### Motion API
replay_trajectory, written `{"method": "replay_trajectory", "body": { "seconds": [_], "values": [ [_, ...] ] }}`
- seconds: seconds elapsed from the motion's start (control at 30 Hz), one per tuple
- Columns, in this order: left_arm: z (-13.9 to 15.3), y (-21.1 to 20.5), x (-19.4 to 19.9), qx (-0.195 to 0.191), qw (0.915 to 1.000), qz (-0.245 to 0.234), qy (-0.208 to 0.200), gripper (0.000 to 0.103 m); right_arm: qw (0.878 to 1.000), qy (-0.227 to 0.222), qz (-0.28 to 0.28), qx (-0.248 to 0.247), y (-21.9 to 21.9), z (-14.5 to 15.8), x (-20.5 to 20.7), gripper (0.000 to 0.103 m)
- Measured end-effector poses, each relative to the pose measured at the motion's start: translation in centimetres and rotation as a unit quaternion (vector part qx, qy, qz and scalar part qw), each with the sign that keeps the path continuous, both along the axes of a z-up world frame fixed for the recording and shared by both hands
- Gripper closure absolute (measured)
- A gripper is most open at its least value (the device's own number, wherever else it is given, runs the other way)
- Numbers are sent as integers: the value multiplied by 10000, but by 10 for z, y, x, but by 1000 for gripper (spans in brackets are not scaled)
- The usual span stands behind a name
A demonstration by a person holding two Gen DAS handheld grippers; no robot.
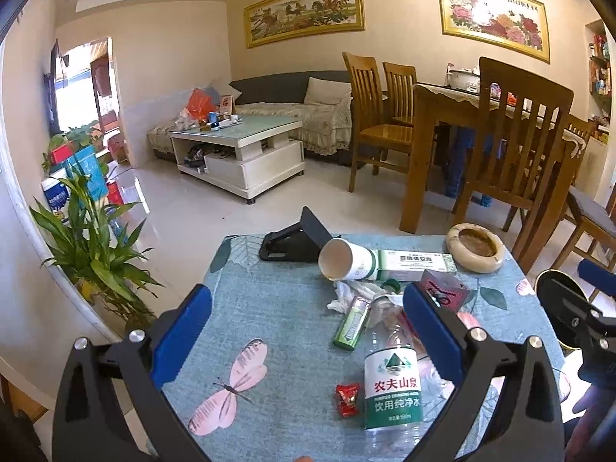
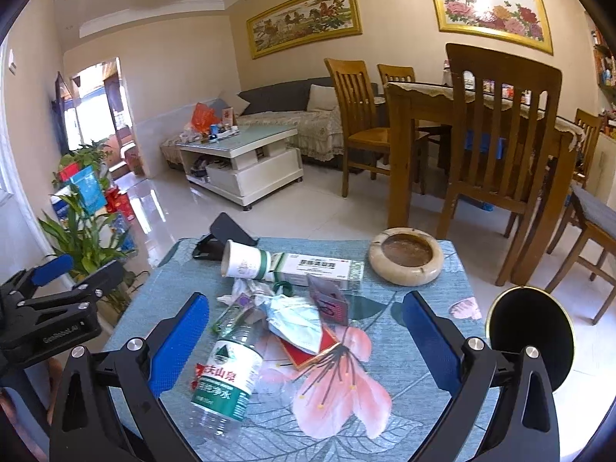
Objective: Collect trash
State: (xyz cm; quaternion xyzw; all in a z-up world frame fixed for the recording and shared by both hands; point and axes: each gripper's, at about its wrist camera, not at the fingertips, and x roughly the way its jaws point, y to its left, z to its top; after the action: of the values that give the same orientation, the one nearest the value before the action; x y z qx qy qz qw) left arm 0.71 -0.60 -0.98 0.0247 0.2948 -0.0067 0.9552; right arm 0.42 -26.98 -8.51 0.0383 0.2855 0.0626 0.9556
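Trash lies on a small table with a blue floral cloth (image 1: 277, 308) (image 2: 404, 396). An empty plastic water bottle (image 1: 392, 381) (image 2: 227, 369) lies on its side. Beside it are a red candy wrapper (image 1: 348, 398), a green wrapper (image 1: 352, 325), crumpled tissue (image 1: 342, 296), a tipped paper cup (image 1: 344, 260) (image 2: 246, 260), a long white-green box (image 1: 415, 263) (image 2: 319, 267), a face mask (image 2: 298, 319) and a red packet (image 2: 308, 356). My left gripper (image 1: 308, 315) is open above the table's near side. My right gripper (image 2: 306, 331) is open above the pile.
A stone ashtray (image 1: 475, 246) (image 2: 406, 256) sits at the far right corner, a black phone stand (image 1: 296, 240) (image 2: 223, 236) at the far edge. A round black bin rim (image 2: 529, 340) is right of the table. A potted plant (image 1: 88, 254) stands left, wooden chairs (image 1: 512, 146) behind.
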Motion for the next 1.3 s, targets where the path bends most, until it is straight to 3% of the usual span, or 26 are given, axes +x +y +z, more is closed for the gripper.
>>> {"method": "replay_trajectory", "body": {
  "seconds": [0.3,0.53,1.3],
  "values": [
    [2,3,1,-72,9999,60,-60,3,10000,47,51,-53,4,4,2,3],
    [3,2,-1,-98,9999,103,-90,3,9984,84,-397,-398,2,10,4,3],
    [1,5,3,-152,9998,103,2,3,9982,-45,-487,-333,-2,16,1,3]
  ]
}}
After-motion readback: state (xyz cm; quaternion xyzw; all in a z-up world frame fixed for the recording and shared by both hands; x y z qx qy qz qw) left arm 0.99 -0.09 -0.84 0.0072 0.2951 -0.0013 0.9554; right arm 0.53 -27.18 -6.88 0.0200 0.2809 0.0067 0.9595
